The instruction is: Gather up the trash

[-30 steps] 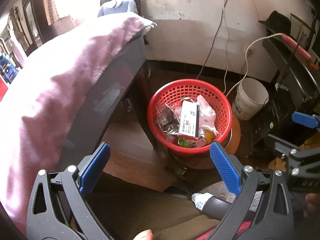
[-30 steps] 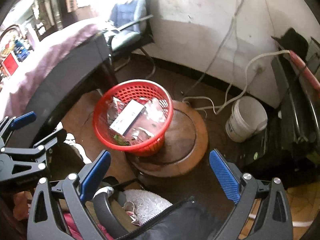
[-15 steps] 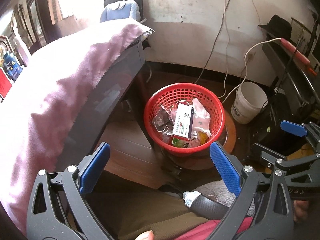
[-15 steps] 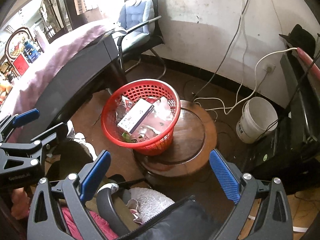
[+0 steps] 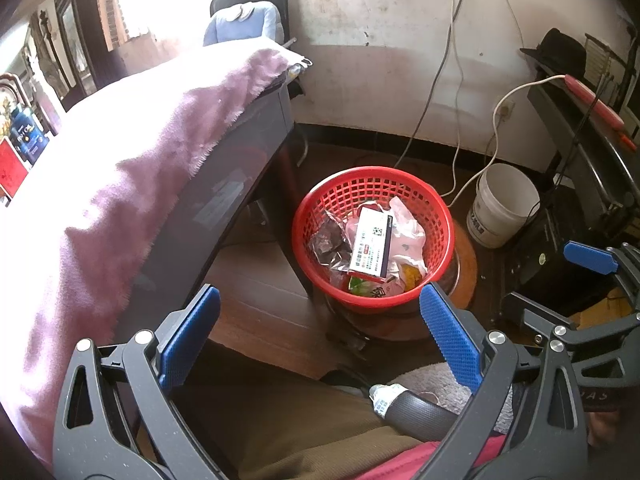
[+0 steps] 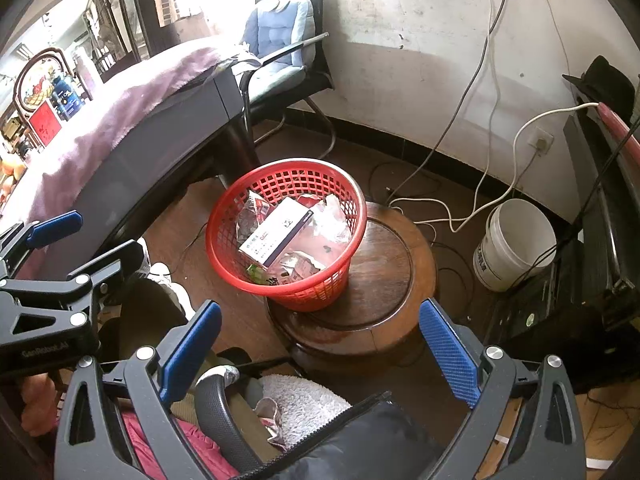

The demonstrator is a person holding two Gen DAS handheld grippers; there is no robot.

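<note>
The left gripper [image 5: 318, 338] and right gripper [image 6: 320, 340] both have their jaws spread wide, holding and touching nothing. The trash, a white carton [image 6: 276, 236] among crumpled wrappers [image 5: 328, 242], lies in the red basket [image 6: 224, 216], which stands on a round wooden stool [image 6: 384, 280] beside the cloth-draped worktop [image 5: 240, 176].

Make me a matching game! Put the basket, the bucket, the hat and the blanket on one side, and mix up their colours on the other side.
Things:
1. basket
2. bucket
3. hat
4. blanket

Colours:
a. black
b. purple
c. red
d. white

Pairs: 1-c, 2-d, 3-a, 4-b
</note>
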